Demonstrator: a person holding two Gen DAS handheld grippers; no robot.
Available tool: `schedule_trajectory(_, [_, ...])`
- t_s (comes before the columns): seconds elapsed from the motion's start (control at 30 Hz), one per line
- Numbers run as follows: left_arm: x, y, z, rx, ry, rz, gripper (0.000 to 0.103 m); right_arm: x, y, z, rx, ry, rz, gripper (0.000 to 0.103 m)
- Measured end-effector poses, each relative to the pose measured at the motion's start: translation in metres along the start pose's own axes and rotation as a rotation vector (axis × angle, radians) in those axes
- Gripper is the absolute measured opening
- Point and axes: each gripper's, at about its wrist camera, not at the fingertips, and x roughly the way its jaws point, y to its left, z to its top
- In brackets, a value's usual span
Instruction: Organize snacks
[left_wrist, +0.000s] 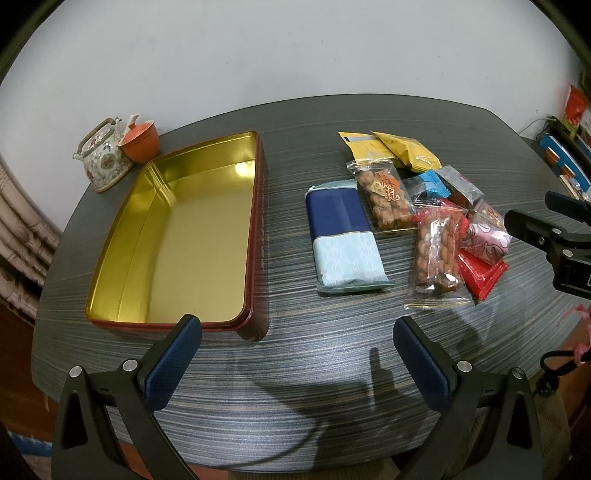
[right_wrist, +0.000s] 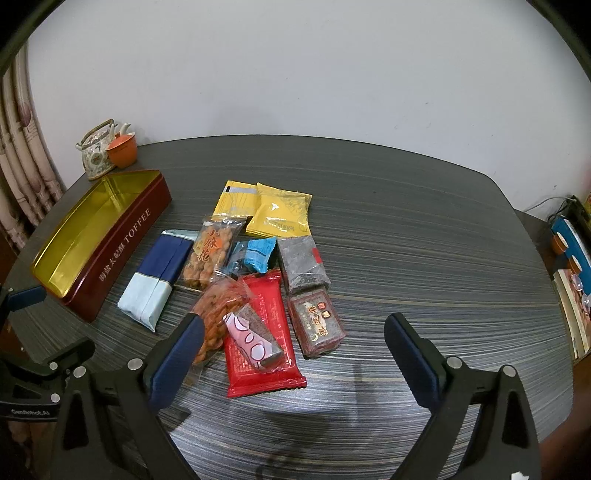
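Note:
An open red toffee tin (left_wrist: 258, 206) with a bare gold inside stands at the left of the striped table. To its right lies a heap of snacks: a navy and pale-blue packet (left_wrist: 343, 236), two clear bags of fried dough twists (left_wrist: 384, 199), yellow sachets (left_wrist: 399, 147), a red packet (right_wrist: 262, 332) with a pink-and-white bar (right_wrist: 251, 339) on top, and dark packets (right_wrist: 317, 321). My left gripper (left_wrist: 295, 325) hangs open over bare table near the tin's front corner. My right gripper (right_wrist: 295, 321) is open just in front of the heap, with the red packet's near end between its fingers, untouched.
A patterned teapot (left_wrist: 103, 155) and an orange cup (left_wrist: 140, 142) stand at the table's far left corner behind the tin. A low shelf with books (right_wrist: 569, 258) runs along the right side. A curtain hangs at the left. Bare tabletop (right_wrist: 424, 240) stretches right of the snacks.

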Motion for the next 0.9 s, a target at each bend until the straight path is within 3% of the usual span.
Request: schedule_trajectory(0.9, [0.0005, 0.0015, -0.0019, 0.000, 0.003, 0.000, 0.103, -0.0025, 0.0077, -0.0034, -0.024, 0.015, 0.017, 0.092])
